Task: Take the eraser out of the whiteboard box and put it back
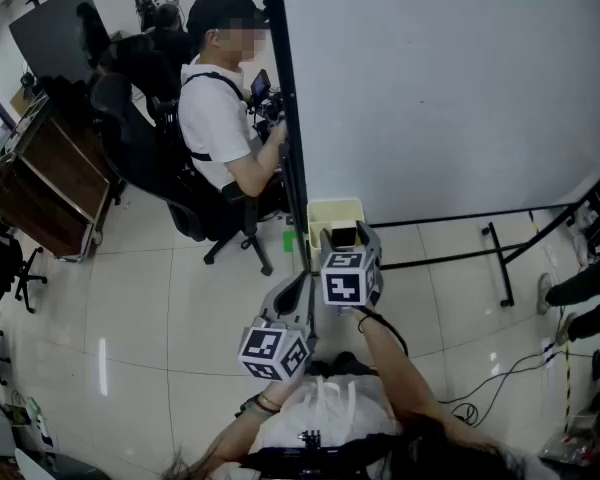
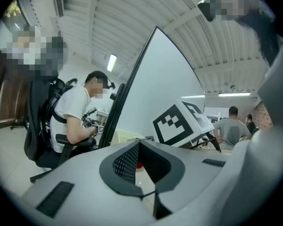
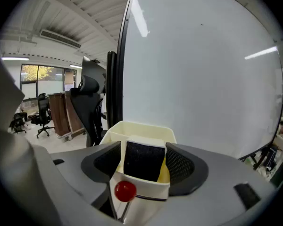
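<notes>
Head view takes in what neither gripper view does: a seated person (image 1: 218,118) at the left, then both grippers together before the whiteboard (image 1: 440,78). The left gripper (image 2: 139,159), seen in its own view, has its jaws pressed together at the tips on nothing, and it sits short of the cream whiteboard box (image 1: 332,209). Only the right gripper view shows the grasp. The right gripper (image 3: 144,163) reaches into the box and its jaws pinch the eraser (image 3: 142,155), which stands upright inside with its black felt facing the camera. A red ball-headed pin (image 3: 125,190) sits just before the box's front wall.
</notes>
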A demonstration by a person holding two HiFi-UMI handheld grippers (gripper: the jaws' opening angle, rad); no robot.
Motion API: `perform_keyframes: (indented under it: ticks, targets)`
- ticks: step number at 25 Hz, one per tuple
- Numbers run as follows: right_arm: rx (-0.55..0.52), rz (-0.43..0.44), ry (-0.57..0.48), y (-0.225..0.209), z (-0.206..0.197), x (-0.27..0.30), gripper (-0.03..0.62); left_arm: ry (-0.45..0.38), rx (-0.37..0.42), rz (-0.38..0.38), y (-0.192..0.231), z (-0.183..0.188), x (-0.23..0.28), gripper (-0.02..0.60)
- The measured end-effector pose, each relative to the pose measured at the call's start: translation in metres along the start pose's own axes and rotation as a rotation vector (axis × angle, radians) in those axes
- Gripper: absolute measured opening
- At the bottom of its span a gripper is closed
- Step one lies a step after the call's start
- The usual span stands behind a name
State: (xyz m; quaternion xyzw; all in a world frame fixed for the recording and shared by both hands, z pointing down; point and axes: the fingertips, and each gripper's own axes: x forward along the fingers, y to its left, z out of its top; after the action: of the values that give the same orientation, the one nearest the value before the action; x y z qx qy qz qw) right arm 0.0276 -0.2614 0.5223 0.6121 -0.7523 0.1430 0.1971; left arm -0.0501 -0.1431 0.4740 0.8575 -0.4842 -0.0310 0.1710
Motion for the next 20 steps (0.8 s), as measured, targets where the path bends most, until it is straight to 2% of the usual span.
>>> perform_keyframes:
  ticks: [3, 6, 10, 13, 17, 20]
  targets:
    - [-0.029, -0.036, -0.013, -0.003, 0.001, 0.001, 0.279, -0.004, -0.004, 0.005, 0.004, 0.001, -0.002, -0.014]
    - [-0.001, -0.013, -0.045, -0.007, 0.009, -0.008, 0.280, -0.004, -0.007, 0.007, 0.006, 0.001, -0.003, -0.014]
    - [-0.006, 0.013, -0.171, -0.015, 0.058, -0.053, 0.281, -0.006, -0.014, 0.004, 0.007, 0.001, -0.002, -0.014]
    - [-0.025, 0.027, -0.235, -0.020, 0.078, -0.085, 0.279, 0.016, -0.022, -0.022, 0.002, -0.003, 0.002, -0.014]
    - [-0.024, 0.031, -0.249, -0.023, 0.075, -0.104, 0.280, 0.062, 0.021, -0.081, -0.011, -0.009, 0.010, -0.014]
    - [-0.018, 0.034, -0.245, -0.024, 0.073, -0.105, 0.280, 0.048, 0.035, -0.093, -0.016, -0.007, 0.013, -0.014]
